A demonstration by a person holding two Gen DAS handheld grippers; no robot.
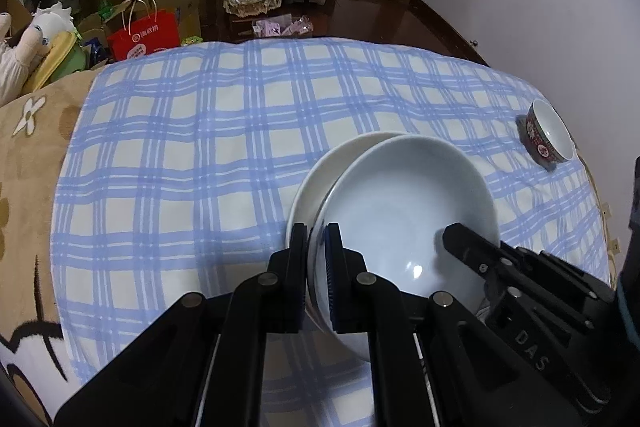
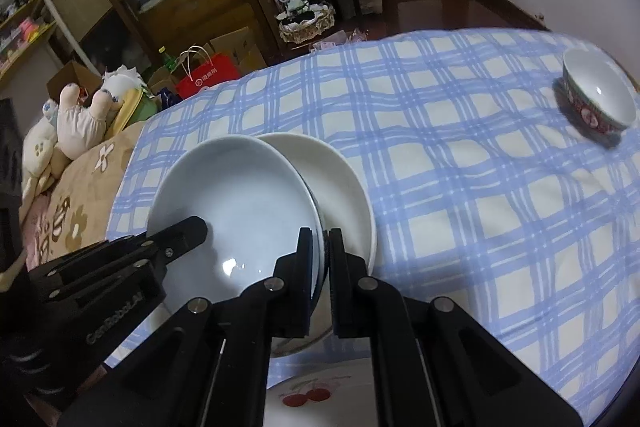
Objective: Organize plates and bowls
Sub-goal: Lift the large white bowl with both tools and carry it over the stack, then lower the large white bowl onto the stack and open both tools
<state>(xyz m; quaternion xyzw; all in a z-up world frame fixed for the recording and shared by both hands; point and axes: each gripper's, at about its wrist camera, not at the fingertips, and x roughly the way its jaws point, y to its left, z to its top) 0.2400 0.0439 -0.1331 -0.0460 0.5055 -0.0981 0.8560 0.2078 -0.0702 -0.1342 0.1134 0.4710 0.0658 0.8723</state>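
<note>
A pale blue-white plate (image 1: 408, 211) is held over a cream plate (image 1: 320, 175) that lies on the blue checked cloth (image 1: 192, 163). My left gripper (image 1: 318, 239) is shut on the blue-white plate's left rim. My right gripper (image 2: 320, 247) is shut on the same plate's right rim (image 2: 316, 223); the plate (image 2: 236, 195) overlaps the cream plate (image 2: 336, 179). Each gripper shows in the other's view, the right one (image 1: 472, 247) and the left one (image 2: 176, 239). A small red patterned bowl (image 1: 548, 131) stands at the far right, also in the right wrist view (image 2: 600, 95).
A plate with a cherry print (image 2: 312, 391) lies under my right gripper at the near edge. Stuffed toys (image 2: 80, 119) sit left of the cloth. A red paper bag (image 1: 144, 35), boxes and shelves stand behind the bed.
</note>
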